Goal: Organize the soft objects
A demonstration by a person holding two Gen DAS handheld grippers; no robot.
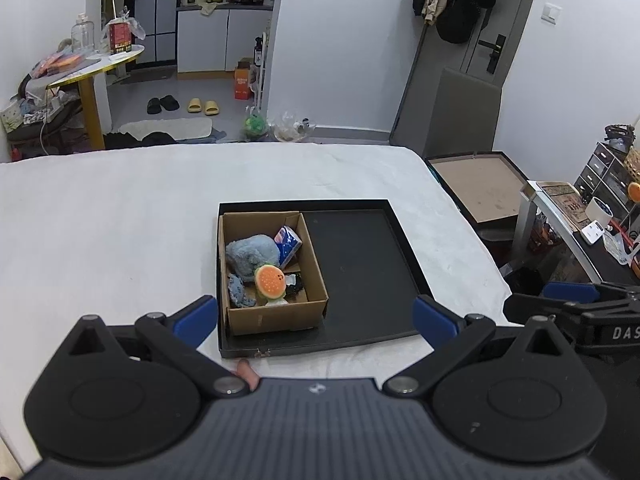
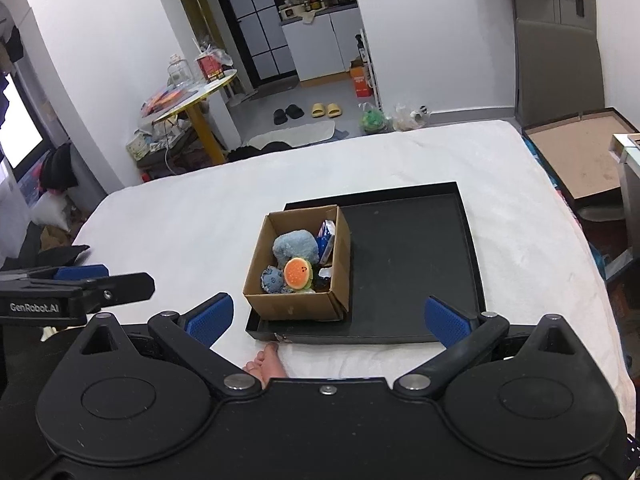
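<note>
A cardboard box [image 1: 280,316] [image 2: 296,304] stands in the left part of a black tray [image 1: 360,264] [image 2: 412,256] on a white bed. Inside lie a blue plush [image 1: 252,254] [image 2: 296,245], an orange burger toy [image 1: 270,281] [image 2: 298,273], a small blue plush [image 1: 238,290] [image 2: 272,279], a tissue pack [image 1: 288,242] [image 2: 326,236] and a dark object [image 1: 295,283]. My left gripper [image 1: 316,320] is open and empty, held above the tray's near edge. My right gripper [image 2: 330,318] is open and empty, likewise above the near edge.
A toe [image 1: 246,372] and foot [image 2: 268,364] rest on the bed [image 1: 100,232] at the tray's near edge. A second open box [image 1: 480,188] and a desk [image 1: 580,232] stand right of the bed. A round yellow table [image 1: 92,68] stands far left.
</note>
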